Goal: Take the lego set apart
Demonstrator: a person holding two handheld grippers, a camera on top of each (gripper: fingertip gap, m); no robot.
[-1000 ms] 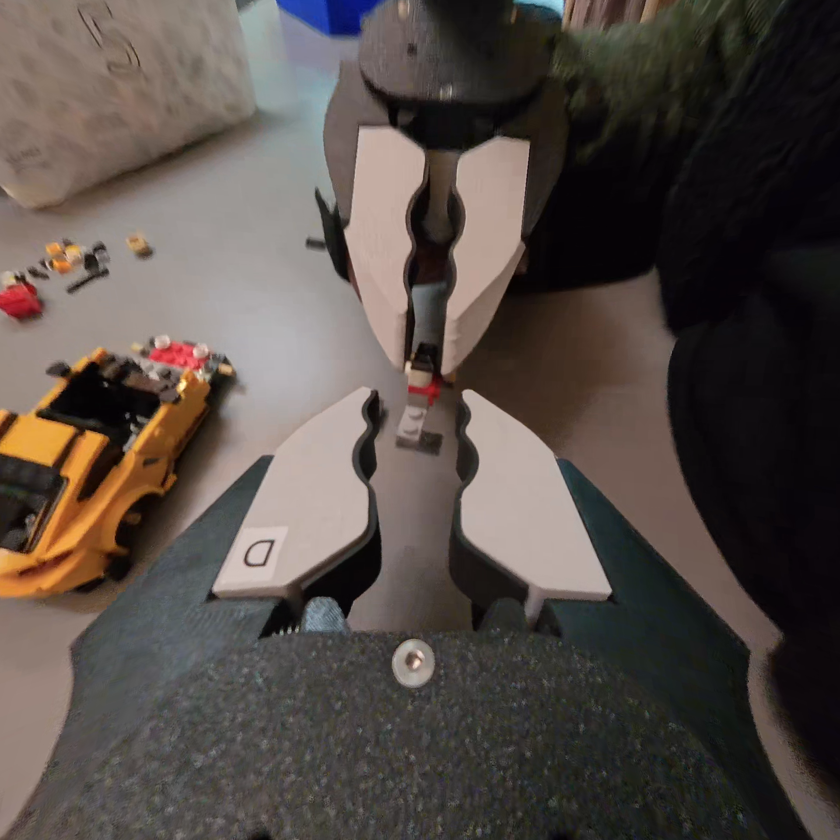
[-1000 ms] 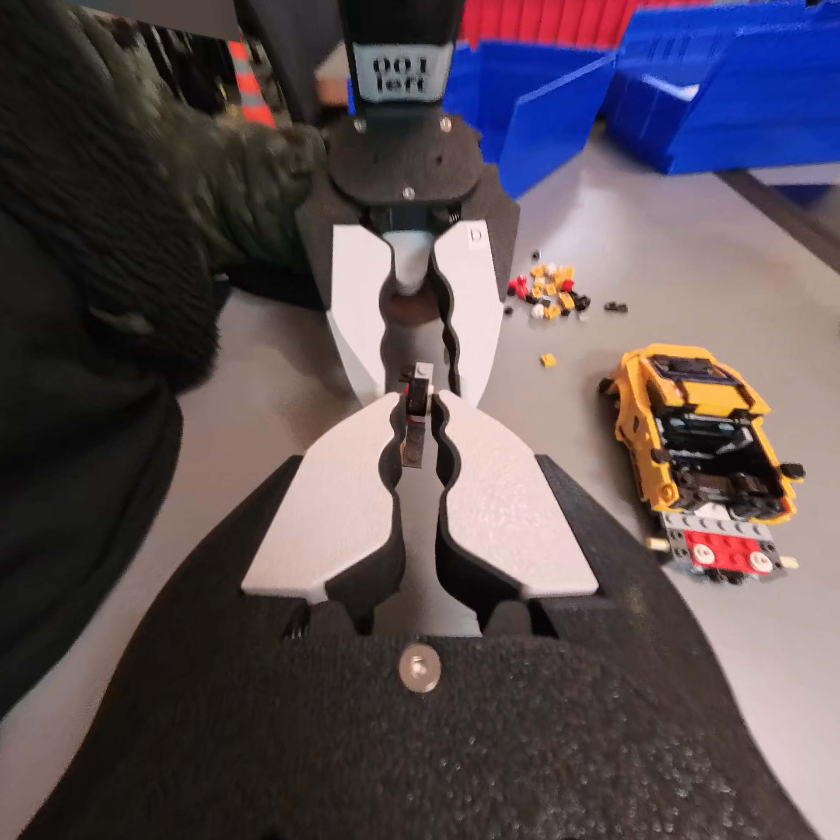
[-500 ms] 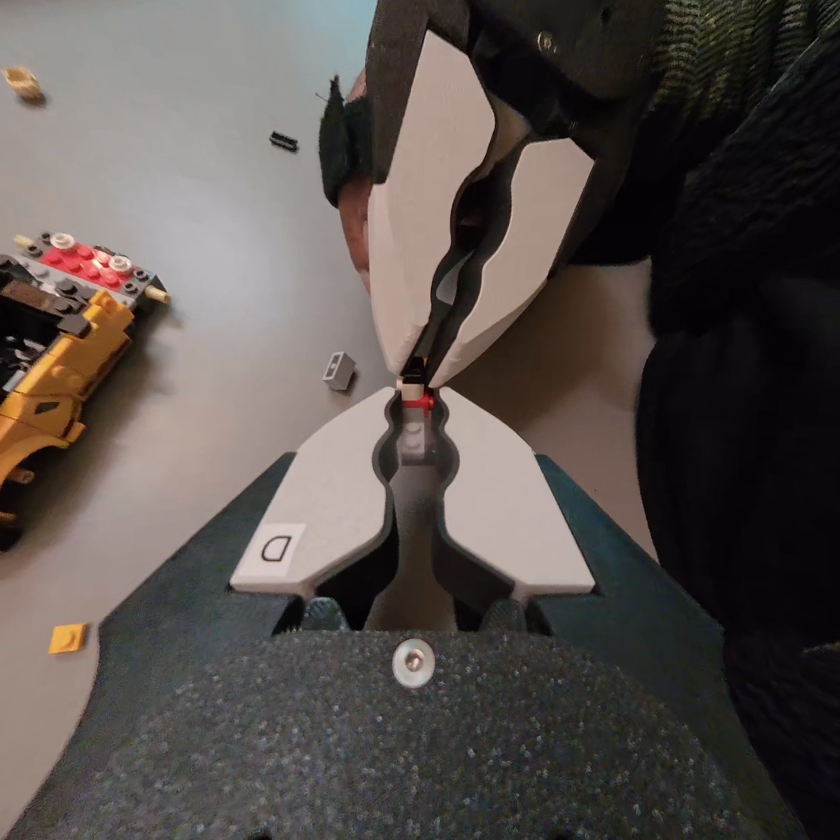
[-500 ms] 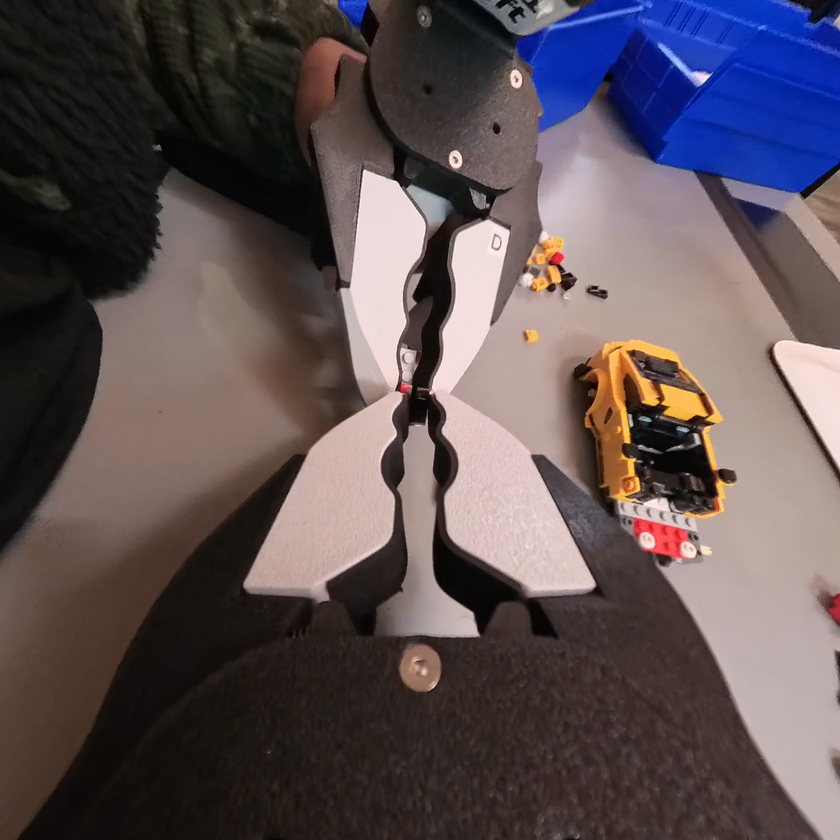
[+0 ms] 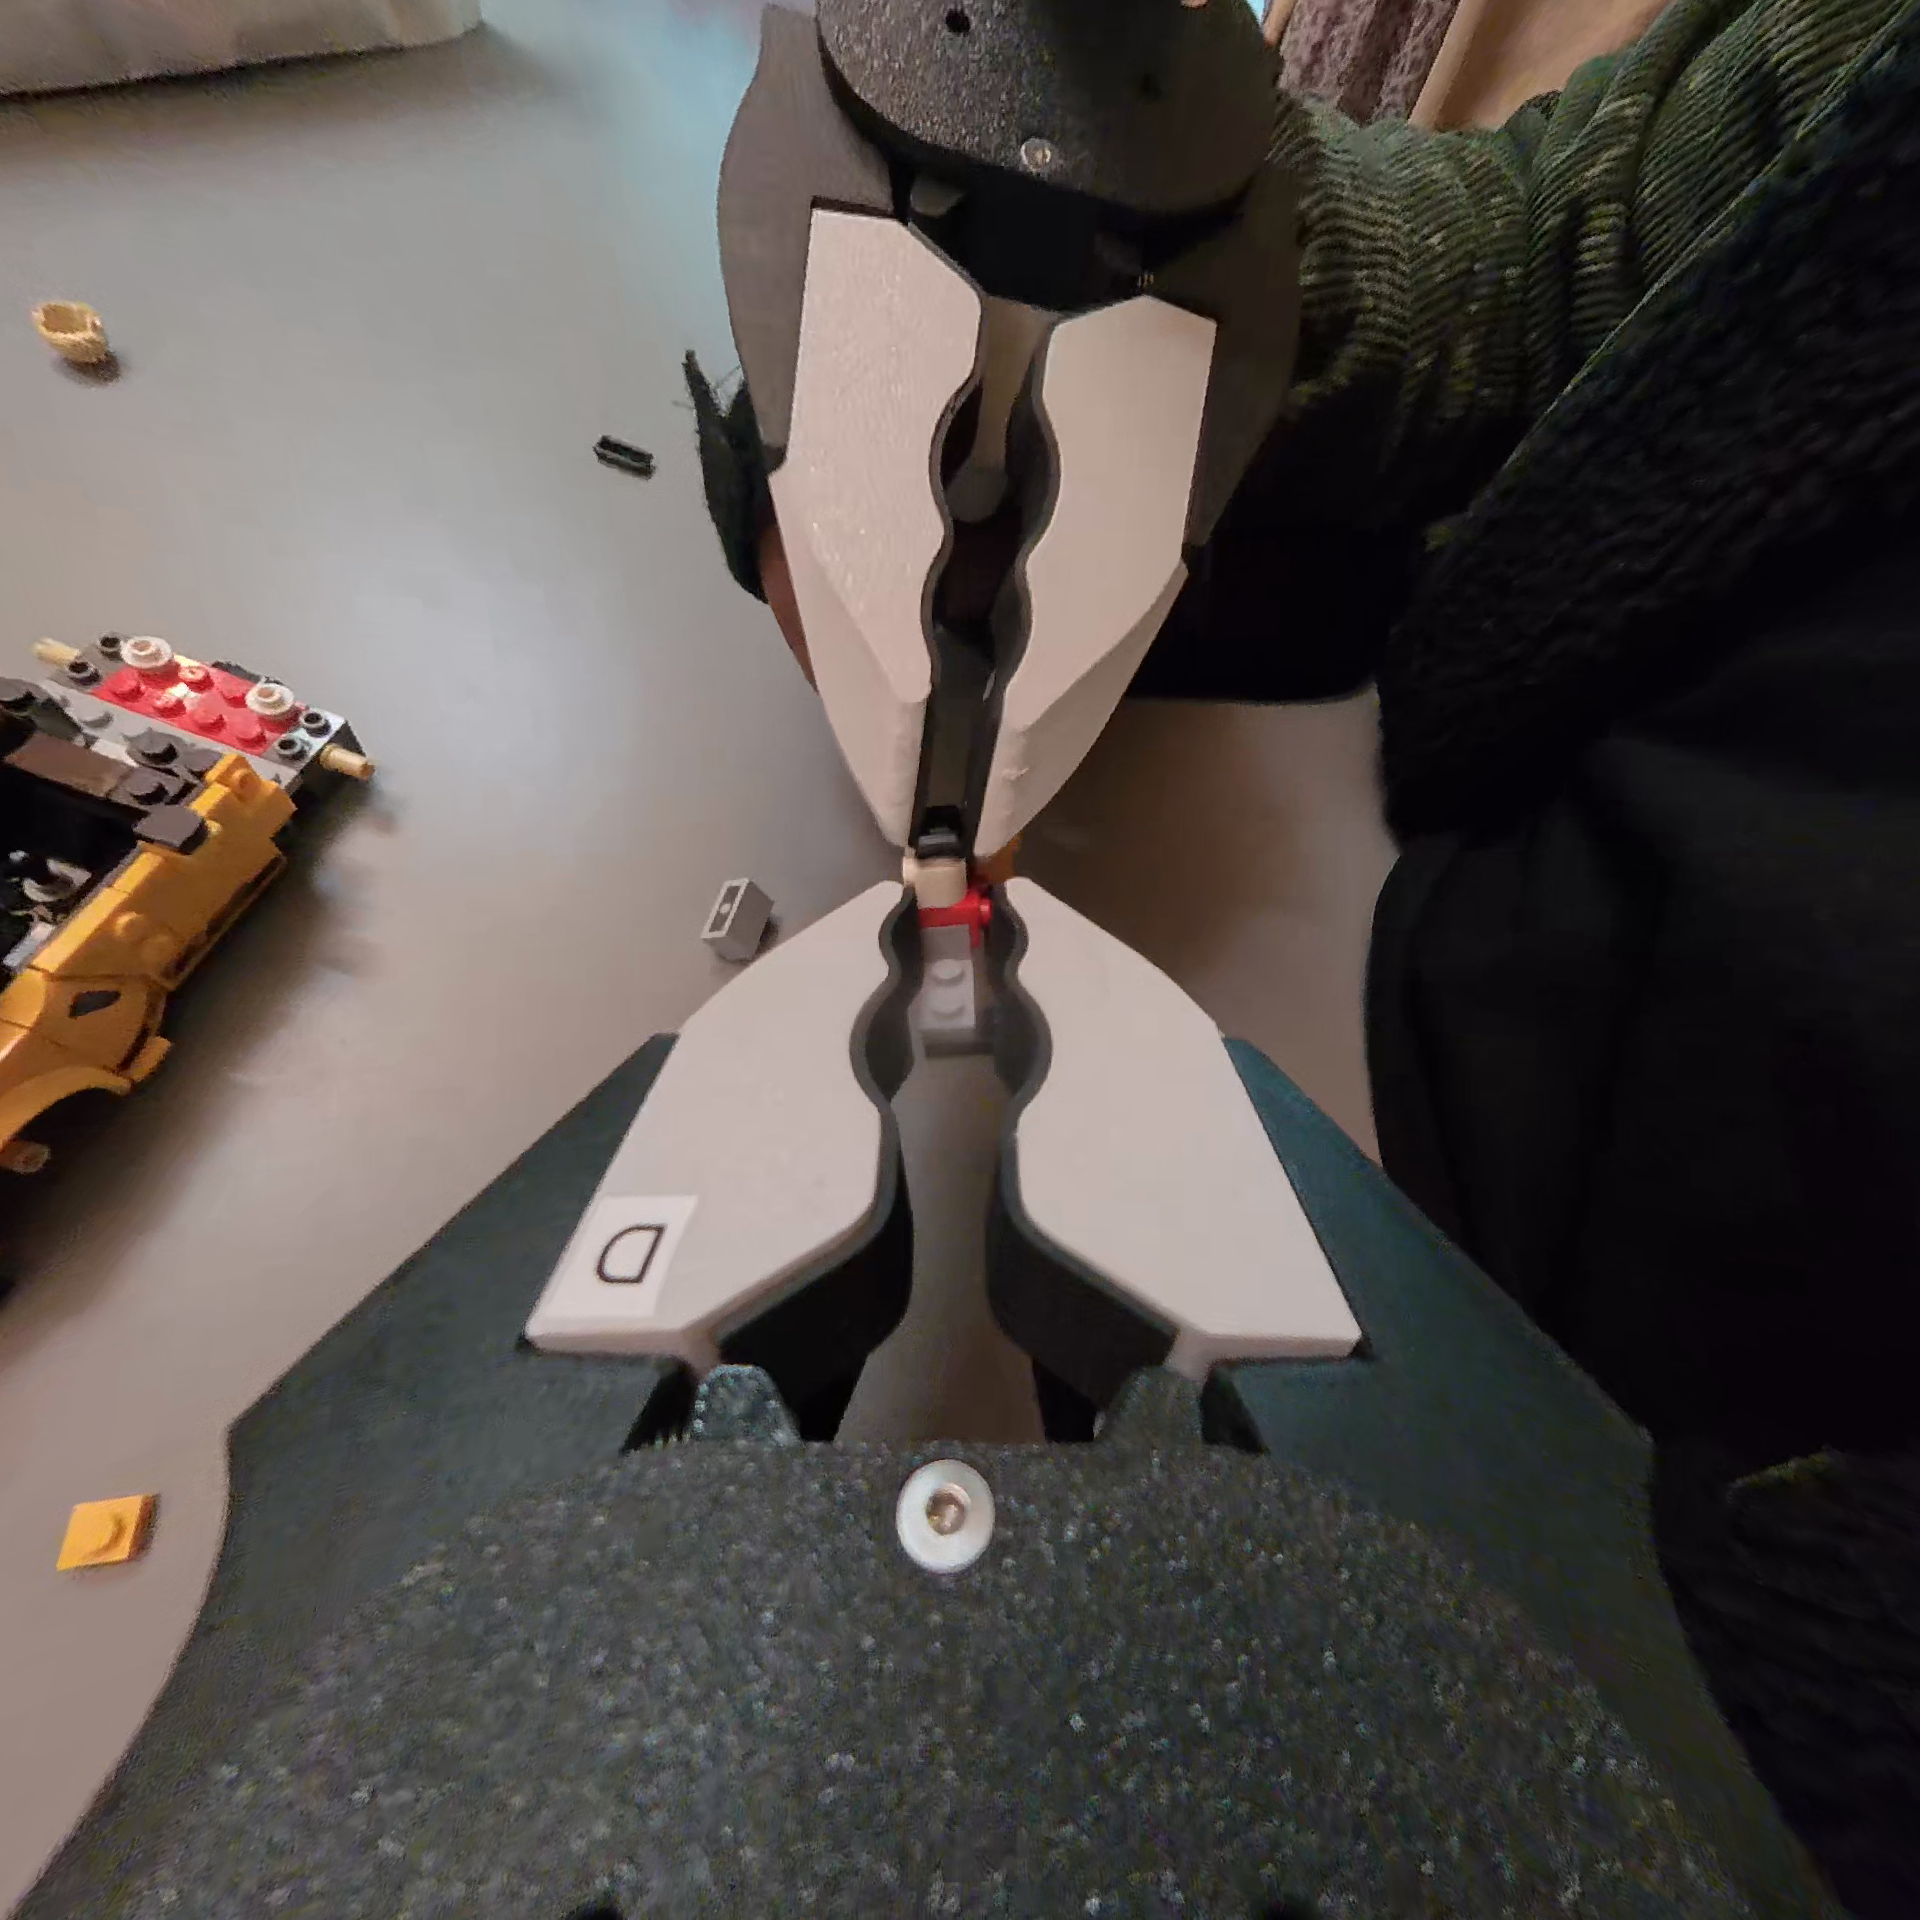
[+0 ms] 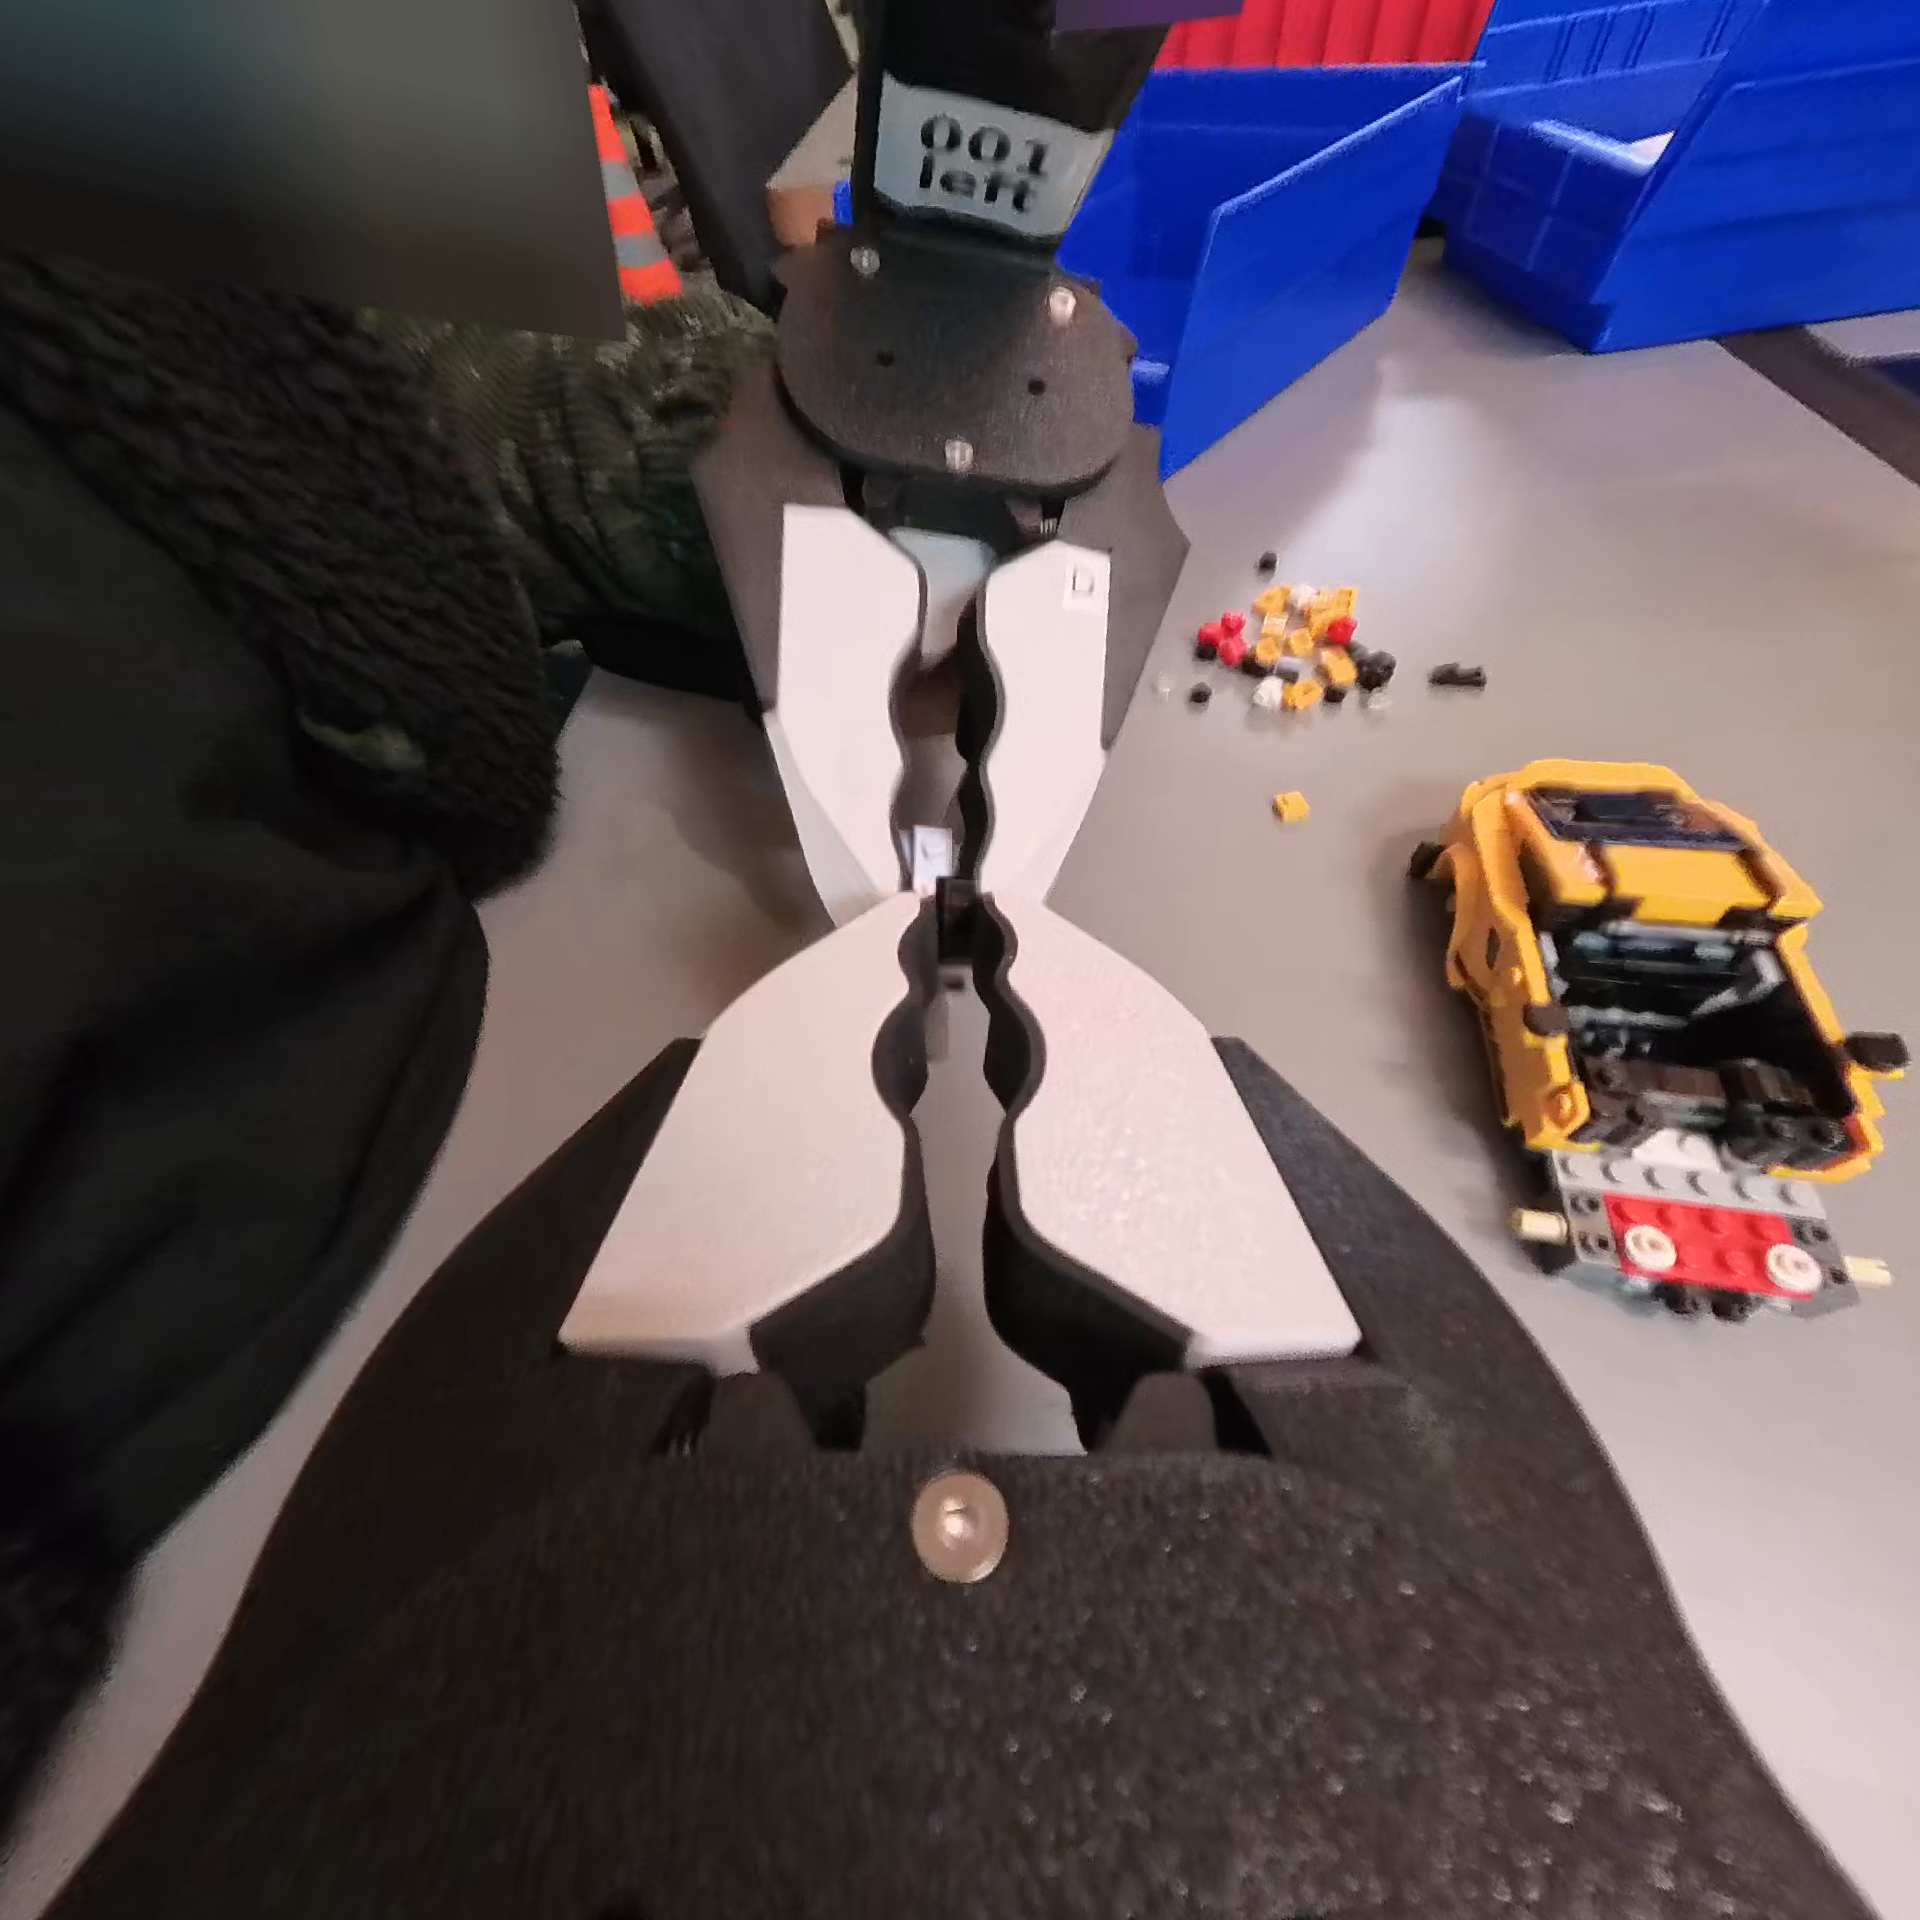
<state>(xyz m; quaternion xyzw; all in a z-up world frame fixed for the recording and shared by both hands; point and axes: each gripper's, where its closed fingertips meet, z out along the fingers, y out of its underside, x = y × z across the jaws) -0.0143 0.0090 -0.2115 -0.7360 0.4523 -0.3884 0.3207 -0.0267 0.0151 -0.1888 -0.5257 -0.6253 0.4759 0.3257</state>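
A small lego assembly (image 5: 948,997) of a grey plate, a red piece and a white piece is held tip to tip between my two grippers above the table. My left gripper (image 5: 951,896) is shut on its grey and red end. My right gripper (image 5: 945,826) comes from the far side and is shut on its black end (image 6: 956,920). In the right wrist view my right gripper (image 6: 956,906) meets my left gripper (image 6: 938,873) at the tips. The partly stripped yellow lego car (image 5: 114,935) lies on the table to the left; it also shows in the right wrist view (image 6: 1642,987).
A pile of loose small bricks (image 6: 1288,644) lies beyond the car, with blue bins (image 6: 1558,208) behind. A grey brick (image 5: 738,920), a yellow tile (image 5: 104,1532), a black piece (image 5: 623,454) and a tan piece (image 5: 71,332) lie on the grey table (image 5: 416,520). A person's dark sleeves (image 5: 1662,727) are close. My two grippers' fingertips are within a few centimetres of each other. The yellow tile (image 5: 104,1532) is about 15 cm from both grippers' fingertips. It turns up in the right wrist view (image 6: 1295,808) as well.
A second ago my left gripper was open in front of the assembly held by my right gripper. It has closed on the assembly. Both grippers have tilted since.
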